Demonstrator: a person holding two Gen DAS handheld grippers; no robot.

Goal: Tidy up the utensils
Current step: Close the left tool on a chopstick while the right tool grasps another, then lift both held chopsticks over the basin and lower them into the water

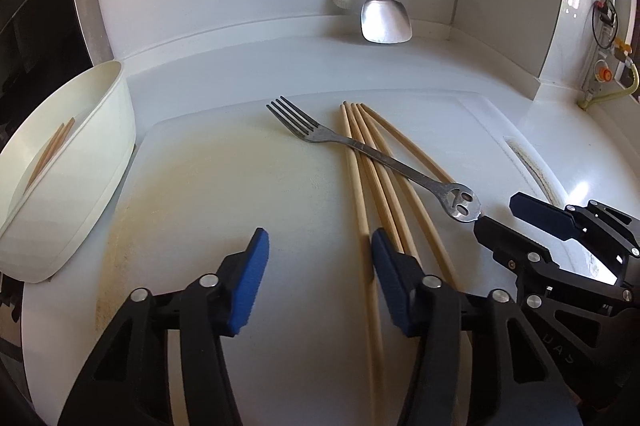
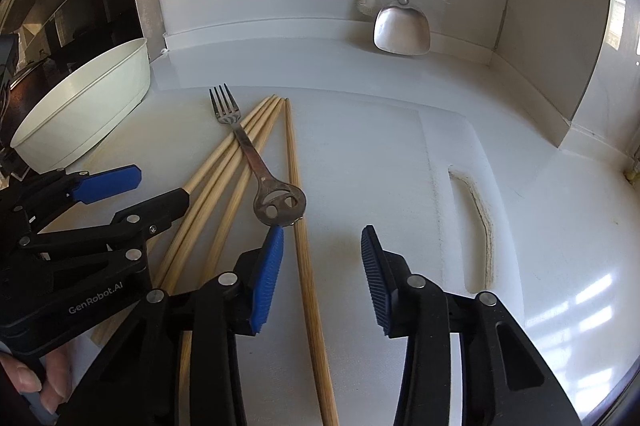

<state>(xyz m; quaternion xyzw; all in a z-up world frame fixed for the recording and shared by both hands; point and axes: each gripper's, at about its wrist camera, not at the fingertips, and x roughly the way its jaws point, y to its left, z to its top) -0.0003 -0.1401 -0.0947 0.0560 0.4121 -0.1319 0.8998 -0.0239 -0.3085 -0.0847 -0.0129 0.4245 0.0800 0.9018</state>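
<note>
Both claws are parted and empty: left claw (image 1: 320, 278) beside the chopsticks (image 1: 370, 161), right claw (image 2: 322, 278) near the fork (image 2: 248, 153) lying across them. Lifting chopsticks could tip the fork off.

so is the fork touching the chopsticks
Touching. The left wrist view shows the fork lying across the chopsticks, its handle resting directly on top of them.
</note>
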